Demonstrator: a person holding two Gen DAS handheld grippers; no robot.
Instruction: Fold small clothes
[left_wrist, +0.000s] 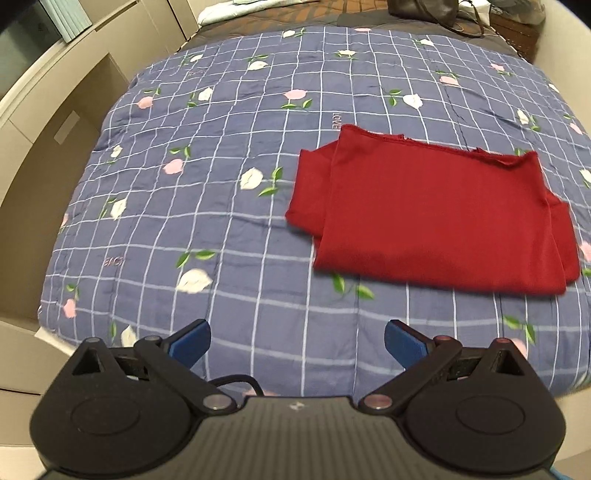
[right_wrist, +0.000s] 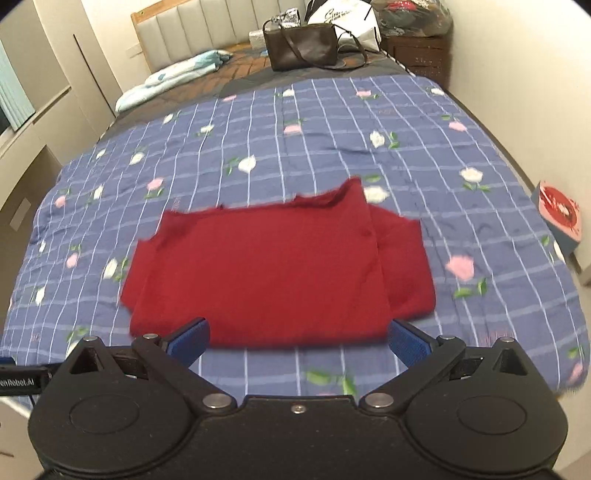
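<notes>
A dark red garment (left_wrist: 436, 218) lies folded flat on the blue checked floral quilt (left_wrist: 221, 184), with folded layers showing at its left and right sides. In the left wrist view it sits ahead and to the right of my left gripper (left_wrist: 297, 341), which is open and holds nothing. In the right wrist view the same red garment (right_wrist: 273, 273) lies straight ahead, its near edge just beyond my right gripper (right_wrist: 297, 339), also open and apart from the cloth. Blue pads (right_wrist: 190, 339) line the fingers.
The quilt (right_wrist: 332, 140) covers a bed. A brown handbag (right_wrist: 301, 46), bags and a pillow (right_wrist: 177, 74) lie at the far end by the headboard. Beige cabinets (left_wrist: 55, 110) stand to the left, a wall and a pink-red box (right_wrist: 559, 214) to the right.
</notes>
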